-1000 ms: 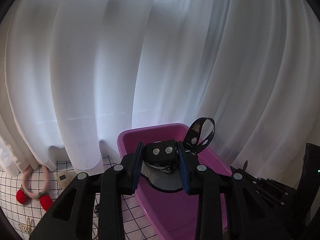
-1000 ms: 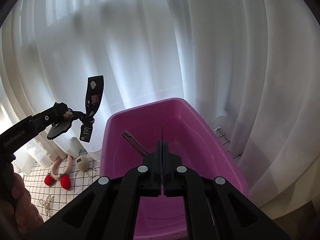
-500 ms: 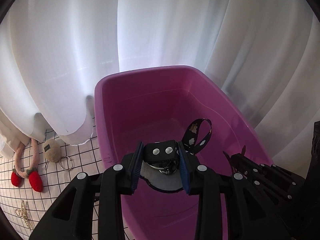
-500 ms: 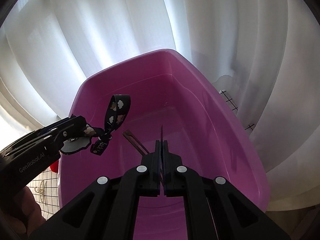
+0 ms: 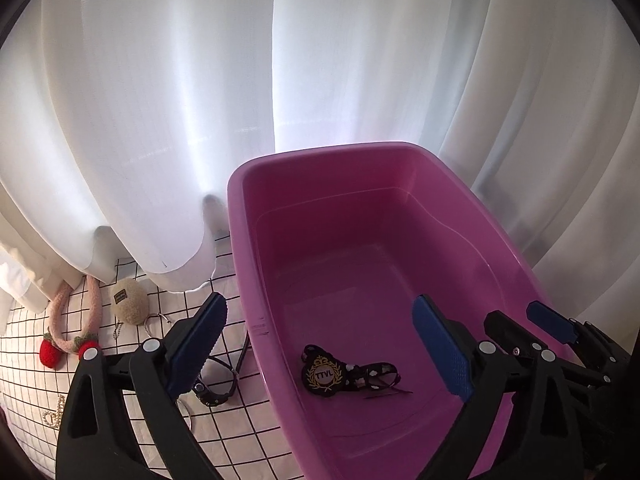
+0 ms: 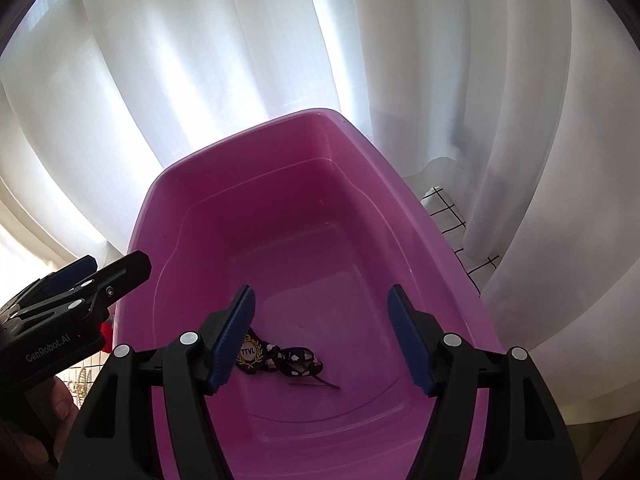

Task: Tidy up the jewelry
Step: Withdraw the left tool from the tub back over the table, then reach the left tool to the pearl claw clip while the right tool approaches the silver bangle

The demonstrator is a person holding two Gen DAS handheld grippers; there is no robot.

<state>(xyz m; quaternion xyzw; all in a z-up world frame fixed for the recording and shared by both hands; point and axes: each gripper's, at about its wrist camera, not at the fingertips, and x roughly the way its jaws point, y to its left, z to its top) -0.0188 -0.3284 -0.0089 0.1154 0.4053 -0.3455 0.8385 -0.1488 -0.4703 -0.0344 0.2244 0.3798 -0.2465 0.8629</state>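
Where the black badge charm (image 5: 323, 373) lies, on the floor of the pink tub (image 5: 400, 240) near its close end, its round face reads TTVL inside a gold wreath, and a black ribbon with pale prints (image 5: 376, 372) trails from it to the right. Just beyond the ribbon a thin dark hairpin (image 6: 314, 384) rests flat on the same floor. Neither piece touches either claw. Above them the left claw (image 5: 320, 344) is spread wide and its jaws are opening, with nothing pressed between the blue pads (image 5: 442, 346); one pad hangs over the tub's inside, the other over the table outside the tub's left wall. Over the tub the right claw (image 6: 320, 332) is also released, its jaws opening, and the charm shows just past its left pad without contact. In the right wrist view the left claw's tip reaches in at the tub's left rim, and part of a hand (image 6: 60, 408) grips its body below. Left of the tub, on the table's white checked cloth (image 5: 32, 360), lie a dark wristwatch (image 5: 218, 380), a pink headband with red strawberry ends (image 5: 70, 320), a beige plush keychain (image 5: 128, 300) and a pale pearl clip (image 5: 54, 412). Behind everything hangs a white sheer curtain (image 5: 200, 80), draped onto the table's far edge.
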